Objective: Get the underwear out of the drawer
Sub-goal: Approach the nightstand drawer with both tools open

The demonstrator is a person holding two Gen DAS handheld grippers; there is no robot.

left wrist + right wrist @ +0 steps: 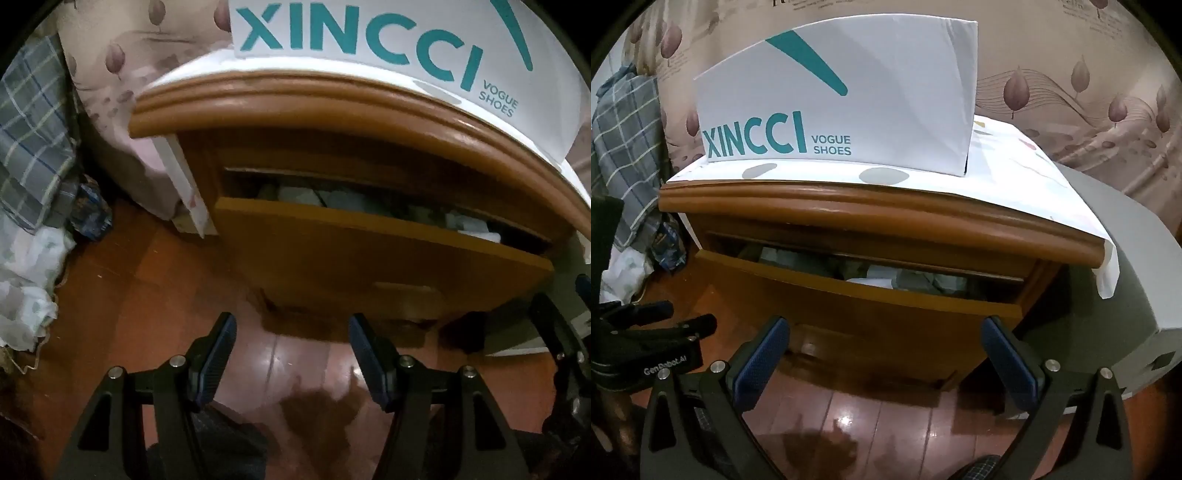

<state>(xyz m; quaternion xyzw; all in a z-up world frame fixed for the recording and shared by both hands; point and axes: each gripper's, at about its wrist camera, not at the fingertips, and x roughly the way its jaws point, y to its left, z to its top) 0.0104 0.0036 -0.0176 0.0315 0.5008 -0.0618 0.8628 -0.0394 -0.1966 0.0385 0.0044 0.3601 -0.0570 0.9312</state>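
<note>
While the drawer (857, 295) is standing only partly pulled out of the wooden nightstand (879, 218), I am logging the positions as follows.

Item: underwear (875, 275), pale folded pieces, lying inside the drawer in the narrow slot between the drawer front and the nightstand's top moulding. In the left wrist view the same pale folds (354, 201) are showing in that slot. I cannot tell one garment from another.

Axis: the slot is running side to side across both views, so the opening's long axis is lying crosswise to both claws.

Left claw (291, 325): I am holding it spread about halfway, nothing between its pads, angled down toward the floor (155, 295) in front of the drawer front. The drawer opening is lying above and ahead of it.

Right claw (886, 332): I am holding it spread wide, empty, low in front of the drawer front, with the underwear sitting up and ahead, roughly centred between its fingers.

Nearer hand: by my judgement neither is clearly closer; the right is lining up more squarely on the slot.

Also present: a XINCCI shoe box (849, 107) sitting on the cloth-covered tabletop of the nightstand; a plaid cloth (624, 140) hanging at left.

Judgement: the gap is looking too narrow for reaching in; the drawer probably needs pulling further.
</note>
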